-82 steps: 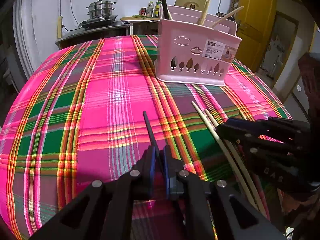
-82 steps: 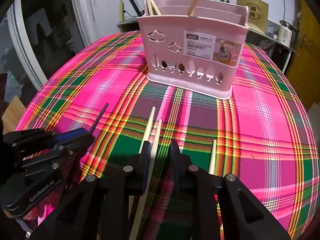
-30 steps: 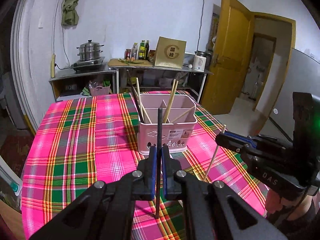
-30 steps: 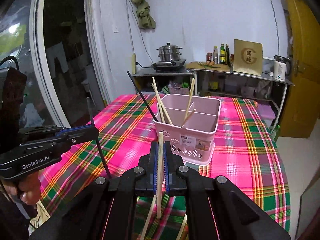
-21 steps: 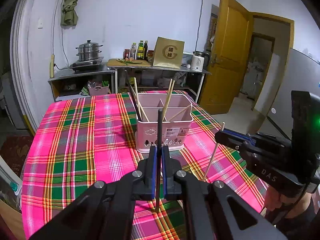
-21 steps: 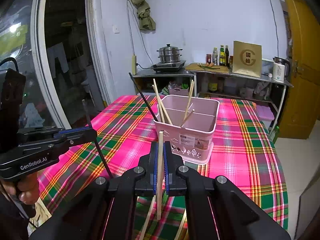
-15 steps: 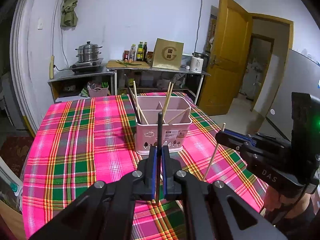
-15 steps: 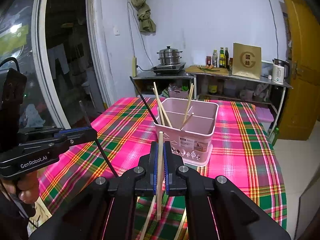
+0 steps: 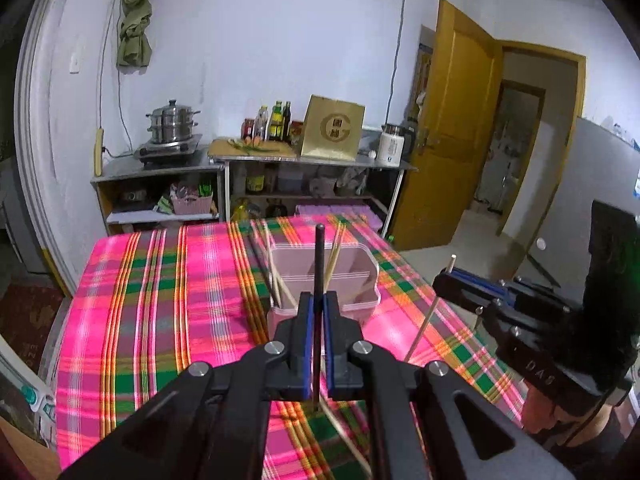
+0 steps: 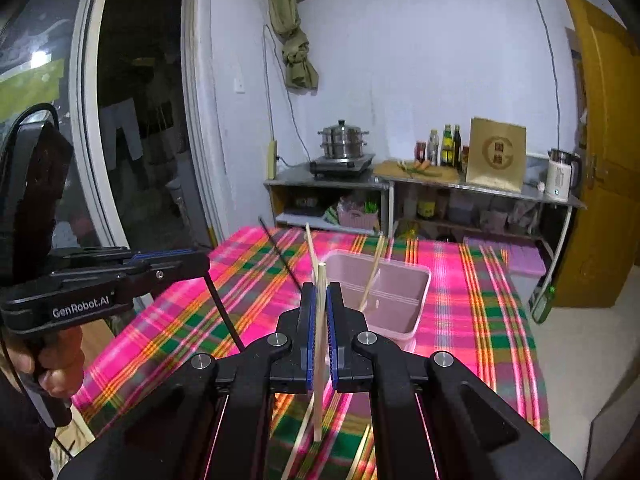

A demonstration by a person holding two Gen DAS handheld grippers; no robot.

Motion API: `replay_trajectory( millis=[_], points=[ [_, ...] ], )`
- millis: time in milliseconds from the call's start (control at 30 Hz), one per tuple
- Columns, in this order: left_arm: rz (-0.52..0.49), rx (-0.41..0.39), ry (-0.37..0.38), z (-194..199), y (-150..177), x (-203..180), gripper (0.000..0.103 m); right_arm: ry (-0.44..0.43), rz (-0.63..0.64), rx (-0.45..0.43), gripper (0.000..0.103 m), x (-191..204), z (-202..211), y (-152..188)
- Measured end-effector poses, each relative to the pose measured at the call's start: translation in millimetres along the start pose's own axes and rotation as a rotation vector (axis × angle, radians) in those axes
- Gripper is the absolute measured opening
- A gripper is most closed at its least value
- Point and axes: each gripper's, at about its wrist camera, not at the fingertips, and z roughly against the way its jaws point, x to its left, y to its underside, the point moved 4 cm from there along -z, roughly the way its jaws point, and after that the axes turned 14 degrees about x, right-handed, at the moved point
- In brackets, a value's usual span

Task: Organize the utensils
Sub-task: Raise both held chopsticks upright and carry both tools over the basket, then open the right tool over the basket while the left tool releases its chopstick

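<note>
My left gripper (image 9: pixel 317 308) is shut on a black chopstick (image 9: pixel 319 256) that stands upright between its blue pads, high above the table. Shut on a pale wooden chopstick (image 10: pixel 319 320), also upright, is my right gripper (image 10: pixel 319 304). Beyond both sits the pink utensil basket (image 9: pixel 360 268) (image 10: pixel 396 292) on the plaid tablecloth, with several wooden chopsticks and a black one leaning in it. The right gripper (image 9: pixel 460 284) shows at the right of the left wrist view, the left gripper (image 10: pixel 176 260) at the left of the right wrist view. Loose wooden chopsticks (image 10: pixel 300 444) lie on the cloth below.
The table (image 9: pixel 160 320) wears a pink, green and orange plaid cloth. Behind it stand metal shelves with a steamer pot (image 9: pixel 173 120), bottles, a cardboard box (image 9: pixel 334 132) and a kettle (image 10: pixel 560 174). A yellow door (image 9: pixel 448 140) is at the right. A person's hand (image 10: pixel 52 364) holds the left gripper.
Both grippers have risen with their chopsticks held upright, so the basket and table now appear lower and farther off. The grips have stayed the same.
</note>
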Motion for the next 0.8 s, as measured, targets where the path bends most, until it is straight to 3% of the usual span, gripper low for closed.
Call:
replay_trajectory(
  millis=[433, 800],
  points=[
    [-0.017, -0.088, -0.036, 10.5, -81.0, 0.6, 0.005, -0.047, -0.043, -0.108, 0.005, -20.4, -1.6, -66.6],
    [-0.019, -0.08, -0.048, -32.1, -102.4, 11.3, 0.005, -0.041, -0.067, -0.118, 0.005, -34.6, -42.9, -87.6]
  ],
)
